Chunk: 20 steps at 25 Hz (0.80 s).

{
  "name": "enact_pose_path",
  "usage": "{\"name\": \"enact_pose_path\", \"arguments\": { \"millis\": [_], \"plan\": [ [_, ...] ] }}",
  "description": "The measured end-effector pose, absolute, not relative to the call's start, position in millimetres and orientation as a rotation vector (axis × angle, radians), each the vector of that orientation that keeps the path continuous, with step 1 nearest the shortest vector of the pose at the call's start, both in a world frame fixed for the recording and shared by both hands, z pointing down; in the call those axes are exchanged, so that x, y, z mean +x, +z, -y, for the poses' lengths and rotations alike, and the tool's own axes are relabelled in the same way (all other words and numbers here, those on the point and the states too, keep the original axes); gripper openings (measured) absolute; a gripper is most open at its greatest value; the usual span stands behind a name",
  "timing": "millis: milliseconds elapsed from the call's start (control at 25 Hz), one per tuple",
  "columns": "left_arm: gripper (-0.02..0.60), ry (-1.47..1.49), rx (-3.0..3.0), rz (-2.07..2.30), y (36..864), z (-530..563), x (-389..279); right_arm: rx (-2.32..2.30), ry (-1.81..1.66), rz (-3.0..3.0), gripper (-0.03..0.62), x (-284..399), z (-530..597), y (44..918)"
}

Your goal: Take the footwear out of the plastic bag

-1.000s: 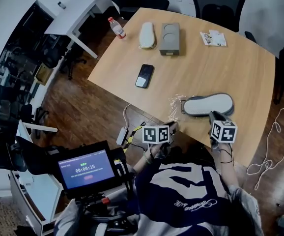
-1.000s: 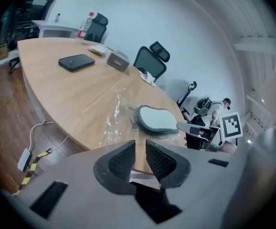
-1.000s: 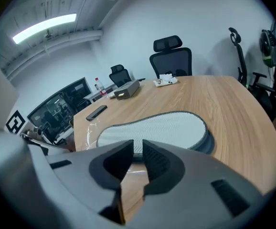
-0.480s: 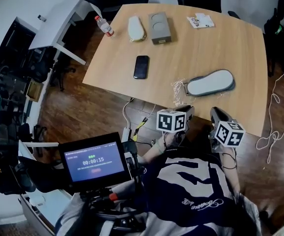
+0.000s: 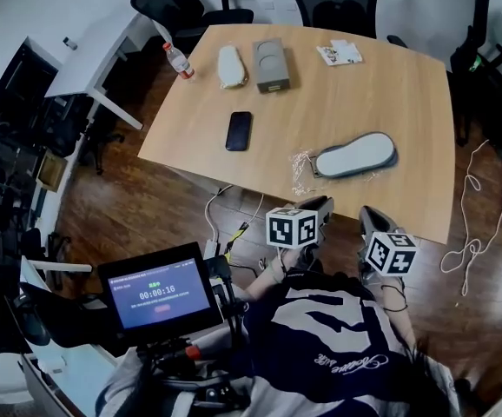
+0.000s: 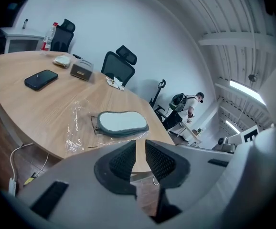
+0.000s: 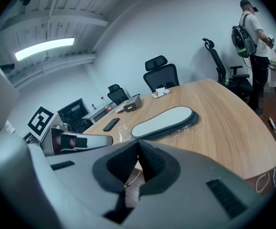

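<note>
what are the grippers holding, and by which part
Nothing. The left gripper has jaws slightly apart, empty; the right gripper has just closed its jaws on nothing.

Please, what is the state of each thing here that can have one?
footwear: lying flat, inside the plastic bag
plastic bag: crumpled at one end
phone: lying flat
bottle: upright, capped
left gripper: jaws slightly apart, empty
right gripper: just closed, shut, empty

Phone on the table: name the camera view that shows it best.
The head view: the phone shows whole, from above. In the left gripper view the phone lies at a low angle; in the right gripper view the phone is small and distant.
</note>
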<state>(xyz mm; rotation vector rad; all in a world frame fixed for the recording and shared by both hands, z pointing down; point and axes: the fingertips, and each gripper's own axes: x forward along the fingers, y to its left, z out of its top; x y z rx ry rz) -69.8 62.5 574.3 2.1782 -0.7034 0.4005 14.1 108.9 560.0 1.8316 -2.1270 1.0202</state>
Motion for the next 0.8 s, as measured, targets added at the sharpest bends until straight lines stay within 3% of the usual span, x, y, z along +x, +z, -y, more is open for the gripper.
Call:
{"name": "enact_pose_path", "arguments": {
  "millis": [400,480,800],
  "plan": [
    [0.065,0.325,2.204,0.755,554,-89,-58,1.750,0.982,2.191,-0.003,21,-132,545],
    [0.003,0.309,2.200,0.769,552,-94,-59,1.740,0.977,2.203,-0.003,21,-137,544],
    [0.003,0.323,2.184,0.803,551,-110,-64,1.724,0.986,2.246,-0.003,19,-146,537]
  ]
}}
